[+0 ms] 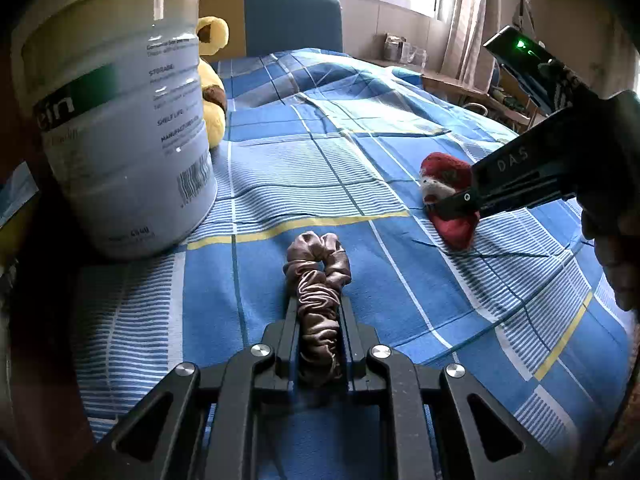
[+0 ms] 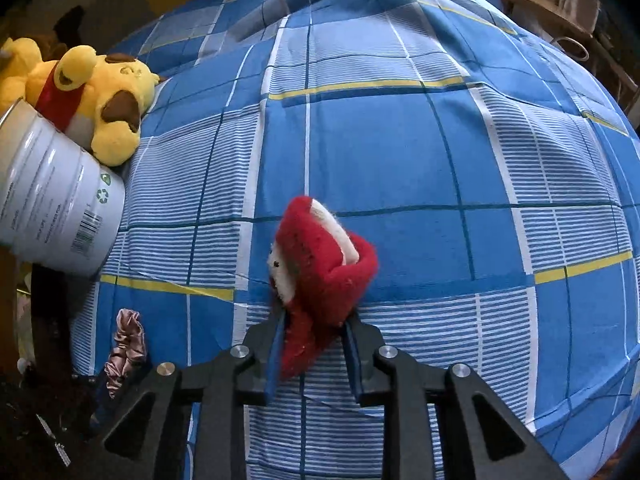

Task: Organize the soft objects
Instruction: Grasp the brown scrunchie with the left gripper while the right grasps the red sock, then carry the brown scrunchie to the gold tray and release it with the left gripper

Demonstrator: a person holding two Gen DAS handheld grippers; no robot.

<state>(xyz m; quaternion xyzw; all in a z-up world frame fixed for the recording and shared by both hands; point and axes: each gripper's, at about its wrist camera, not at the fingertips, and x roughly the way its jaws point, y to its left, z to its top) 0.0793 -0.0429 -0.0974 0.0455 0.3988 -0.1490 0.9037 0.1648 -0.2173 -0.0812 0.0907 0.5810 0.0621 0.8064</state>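
Observation:
My left gripper (image 1: 319,304) is shut on a brown satin scrunchie (image 1: 318,280), whose loop sticks out past the fingertips over the blue checked bedspread (image 1: 400,140). To its right, my right gripper (image 1: 444,200) comes in from the side and is shut on a small red plush toy (image 1: 448,176) with a pale face. In the right wrist view the same red toy (image 2: 324,272) is squeezed between the right gripper (image 2: 314,316) fingers, just above the sheet. The scrunchie (image 2: 124,352) shows at lower left there.
A tall white tin can (image 1: 120,120) stands upright on the bed at the left, also seen in the right wrist view as the can (image 2: 52,200). A yellow plush bear (image 2: 100,100) lies behind it. A blue headboard (image 1: 292,20), window and shelves lie beyond the bed.

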